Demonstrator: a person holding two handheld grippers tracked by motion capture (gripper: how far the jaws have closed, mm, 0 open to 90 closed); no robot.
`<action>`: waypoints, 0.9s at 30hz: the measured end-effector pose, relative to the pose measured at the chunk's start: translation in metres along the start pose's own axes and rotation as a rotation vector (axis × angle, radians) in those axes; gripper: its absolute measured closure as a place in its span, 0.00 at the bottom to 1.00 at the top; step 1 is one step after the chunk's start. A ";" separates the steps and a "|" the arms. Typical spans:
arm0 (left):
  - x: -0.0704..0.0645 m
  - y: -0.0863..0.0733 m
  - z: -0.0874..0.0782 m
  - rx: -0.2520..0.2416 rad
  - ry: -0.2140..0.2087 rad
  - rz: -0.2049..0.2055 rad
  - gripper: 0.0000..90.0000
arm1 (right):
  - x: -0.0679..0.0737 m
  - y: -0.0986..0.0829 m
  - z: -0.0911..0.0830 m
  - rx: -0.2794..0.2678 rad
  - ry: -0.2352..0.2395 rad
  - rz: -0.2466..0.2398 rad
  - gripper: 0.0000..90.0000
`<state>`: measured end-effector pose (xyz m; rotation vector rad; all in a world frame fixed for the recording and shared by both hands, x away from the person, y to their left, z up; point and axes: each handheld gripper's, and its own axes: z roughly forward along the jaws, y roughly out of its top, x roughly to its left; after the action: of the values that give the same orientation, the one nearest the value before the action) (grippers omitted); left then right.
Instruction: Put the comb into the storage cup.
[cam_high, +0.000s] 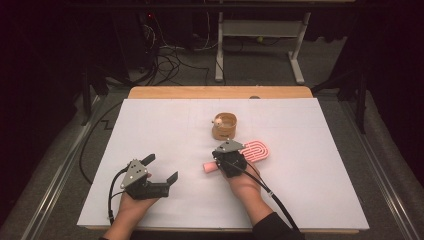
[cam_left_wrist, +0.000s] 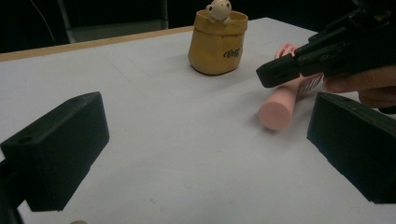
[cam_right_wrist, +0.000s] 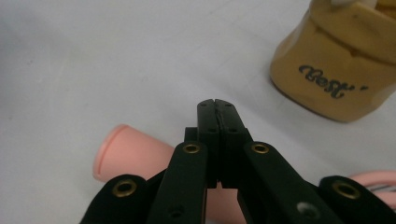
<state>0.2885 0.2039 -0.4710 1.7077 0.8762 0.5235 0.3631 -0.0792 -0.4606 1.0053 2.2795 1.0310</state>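
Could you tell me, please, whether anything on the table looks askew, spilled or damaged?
Nothing stands out. The pink brush lies flat on the white table beneath the shut right tongs. The yellow cup stands upright with its small figure on the rim. The left tongs are open, apart from both.

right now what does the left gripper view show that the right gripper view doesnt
Left gripper view alone: the left gripper with jaws wide apart and nothing between them, the right gripper seen from outside in the person's fingers, the small figure in the cup's mouth, and the table's wooden edge.

Right gripper view alone: the right gripper's jaws pressed together above the handle.

Both: the yellow cup with dark lettering, the pink tool's handle lying on the white table.
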 end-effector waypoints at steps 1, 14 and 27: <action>0.000 0.000 0.000 -0.001 0.001 0.001 0.00 | -0.001 -0.001 0.000 0.010 -0.007 -0.005 1.00; -0.001 0.001 0.000 -0.011 -0.010 -0.007 0.00 | -0.009 -0.023 -0.023 0.041 0.013 -0.004 1.00; -0.001 0.001 0.000 -0.010 -0.014 -0.005 0.00 | -0.013 -0.035 -0.052 0.067 0.029 -0.063 1.00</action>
<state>0.2880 0.2026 -0.4704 1.6980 0.8658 0.5112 0.3235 -0.1285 -0.4540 0.9449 2.3677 0.9550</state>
